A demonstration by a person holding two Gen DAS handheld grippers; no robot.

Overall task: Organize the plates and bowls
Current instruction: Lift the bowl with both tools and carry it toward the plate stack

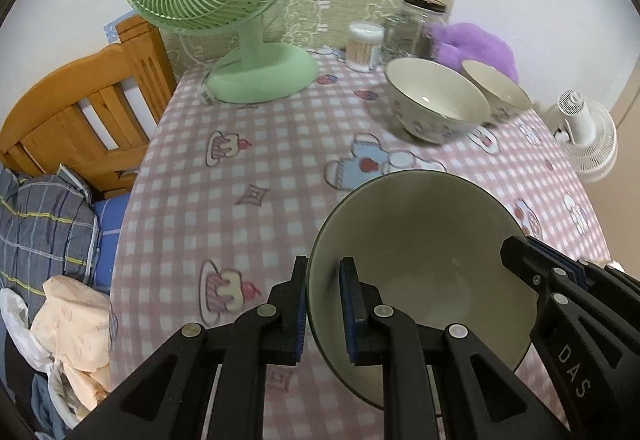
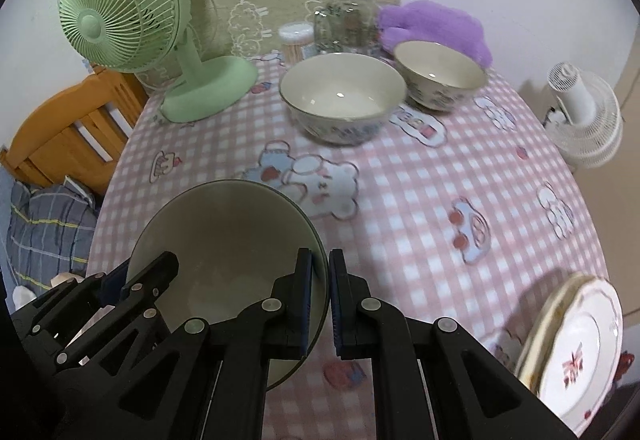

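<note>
**Me:** Bowl with the dark outside (image 1: 420, 260) is between my two tongs. My left gripper (image 1: 323, 304) pinches its rim at the lower middle of the left wrist view, one blue pad outside the wall and one inside. My right gripper (image 2: 320, 300) pinches the opposite rim, at the lower middle of the right wrist view. Both pairs of jaws are pressed onto the thin wall.

**Other:** Is the bowl resting on the table?

**Me:** I cannot tell for sure. It is tilted, with its pale inside facing the cameras, above the pink checked cloth (image 2: 420, 200).

**Other:** Where are the other dishes?

**Me:** Two patterned bowls stand upright at the upper middle of the right wrist view. The bigger bowl (image 2: 342, 96) is at the left, the smaller bowl (image 2: 440, 76) is just beside it at the right. At the lower right edge is a stack of plates (image 2: 576, 352), the top one white with a red flower mark.

**Other:** And behind the bowls?

**Me:** A glass jar with dark lid (image 2: 347, 20), a small container of cotton swabs (image 2: 296, 40) and a purple fluffy thing (image 2: 436, 24), all near the wall. A green fan (image 2: 132, 24) stands at the upper left. A white fan (image 2: 588, 120) is at the right edge, past the table.
</note>
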